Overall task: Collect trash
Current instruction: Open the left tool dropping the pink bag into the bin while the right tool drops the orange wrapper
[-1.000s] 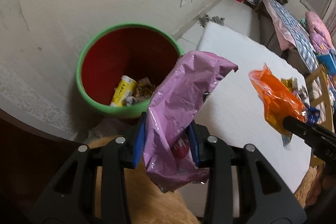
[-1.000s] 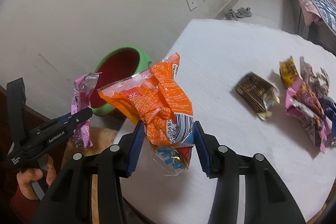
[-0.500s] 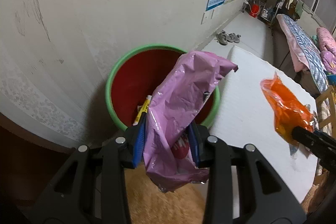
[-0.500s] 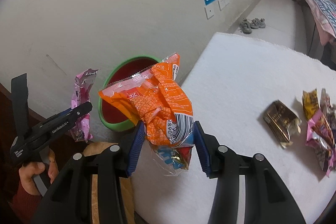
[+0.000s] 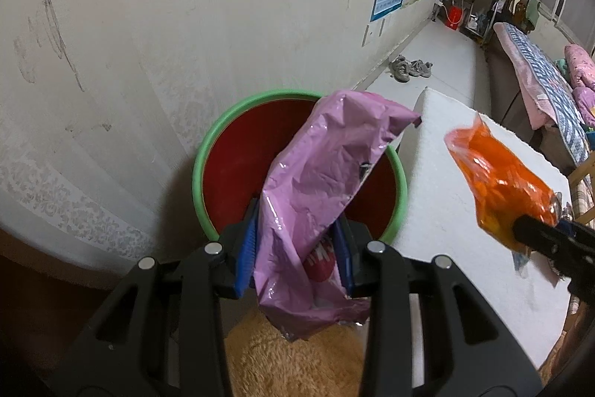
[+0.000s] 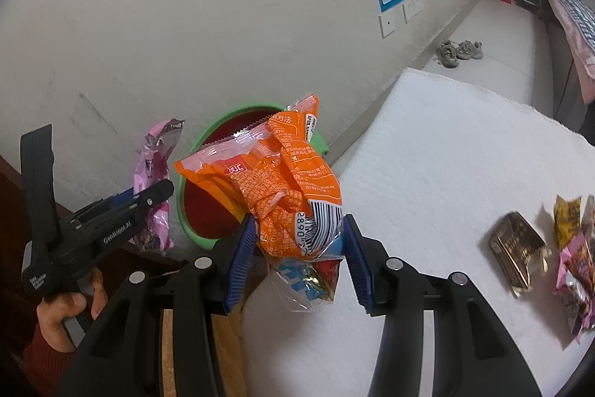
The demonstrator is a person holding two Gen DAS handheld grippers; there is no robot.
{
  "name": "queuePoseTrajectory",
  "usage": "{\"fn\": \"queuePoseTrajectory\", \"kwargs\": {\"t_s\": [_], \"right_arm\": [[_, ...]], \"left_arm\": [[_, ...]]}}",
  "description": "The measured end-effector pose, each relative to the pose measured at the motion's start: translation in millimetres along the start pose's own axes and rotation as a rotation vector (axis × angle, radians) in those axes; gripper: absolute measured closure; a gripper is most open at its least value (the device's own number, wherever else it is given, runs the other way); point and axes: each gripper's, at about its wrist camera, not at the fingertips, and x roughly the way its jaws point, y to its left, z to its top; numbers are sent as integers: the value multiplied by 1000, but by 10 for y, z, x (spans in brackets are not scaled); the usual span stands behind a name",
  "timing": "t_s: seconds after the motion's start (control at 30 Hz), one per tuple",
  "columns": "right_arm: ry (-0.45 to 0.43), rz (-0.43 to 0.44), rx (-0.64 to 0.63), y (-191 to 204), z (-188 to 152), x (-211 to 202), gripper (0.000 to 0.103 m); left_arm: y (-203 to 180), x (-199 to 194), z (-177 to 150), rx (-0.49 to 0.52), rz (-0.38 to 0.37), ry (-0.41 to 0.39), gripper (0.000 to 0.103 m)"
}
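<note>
While clamping crinkled pink foil wrapper (image 5: 319,196) in left gripper (image 5: 297,255) and orange plastic snack bag (image 6: 282,188) in right gripper (image 6: 299,255), hovering by green-rimmed red bucket (image 5: 208,144); more wrappers (image 6: 520,248) on white table (image 6: 446,155).

Left tool (image 5: 297,250): angled steeply downward, blue pads (image 5: 247,250) clamped on a pink wrapper (image 5: 319,181), narrow gap between them. Seen from the right wrist view, a hand (image 6: 68,304) in a red sleeve (image 6: 41,363) grips its handle from below. Right tool (image 6: 301,257): also pitched downward, pads pressing both sides of a crumpled orange wrapper (image 6: 282,181), set wider than the left. The two tools sit side by side, apart, not touching.
</note>
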Motion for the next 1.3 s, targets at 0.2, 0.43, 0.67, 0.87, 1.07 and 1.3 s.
{"fn": "queuePoseTrajectory", "kwargs": {"t_s": [0.2,0.43,0.67,0.87,1.07,1.3], "right_arm": [[8,2,-7,80,170,155,57],[29,8,-13,177,335,354,57],[56,25,-17,291,441,558,55],[24,32,-29,345,487,560,31],[10,-4,-39,139,252,348,31],[0,-174,-39,-598,-215,-177,32]], "left_arm": [[87,100,15,-25,4,12,68],[166,253,45,-60,20,54,68],[207,421,115,-96,1,88,68],[212,491,97,-106,13,96,23],[202,453,-23,-131,-1,111,14],[-113,223,-208,-97,-33,90,11]]}}
